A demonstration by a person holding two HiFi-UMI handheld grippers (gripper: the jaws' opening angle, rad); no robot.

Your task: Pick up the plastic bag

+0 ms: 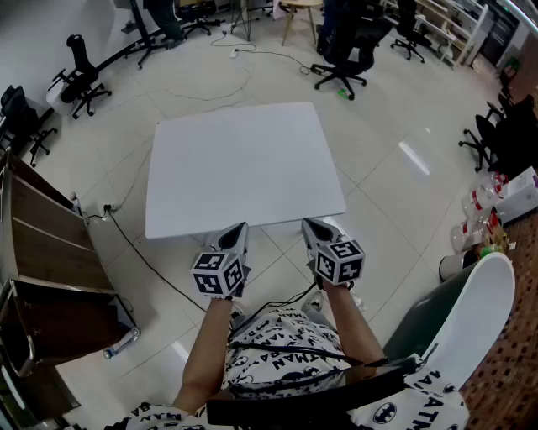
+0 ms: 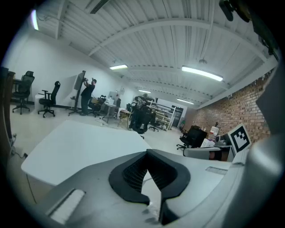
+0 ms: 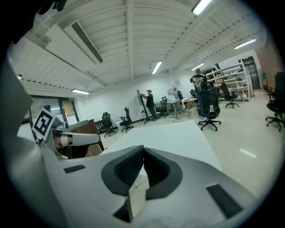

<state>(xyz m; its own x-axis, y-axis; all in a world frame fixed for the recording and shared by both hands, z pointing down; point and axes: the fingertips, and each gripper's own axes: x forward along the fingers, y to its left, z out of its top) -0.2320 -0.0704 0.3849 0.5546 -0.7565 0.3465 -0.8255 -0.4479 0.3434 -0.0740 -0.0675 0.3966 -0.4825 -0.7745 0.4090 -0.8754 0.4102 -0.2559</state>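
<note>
This is a big open office or lab hall: black swivel chairs (image 1: 80, 80) stand scattered on a pale tiled floor (image 1: 395, 126), and cables (image 1: 210, 88) trail across it near a white table (image 1: 244, 168). Shelves (image 1: 454, 25) line the far right, and a person (image 2: 87, 94) stands near the far wall under a ribbed white ceiling (image 2: 147, 40) with tube lights (image 2: 201, 73). A brick wall (image 2: 222, 118) closes the right side, and a wooden cabinet (image 1: 42, 235) stands at the left.
</note>
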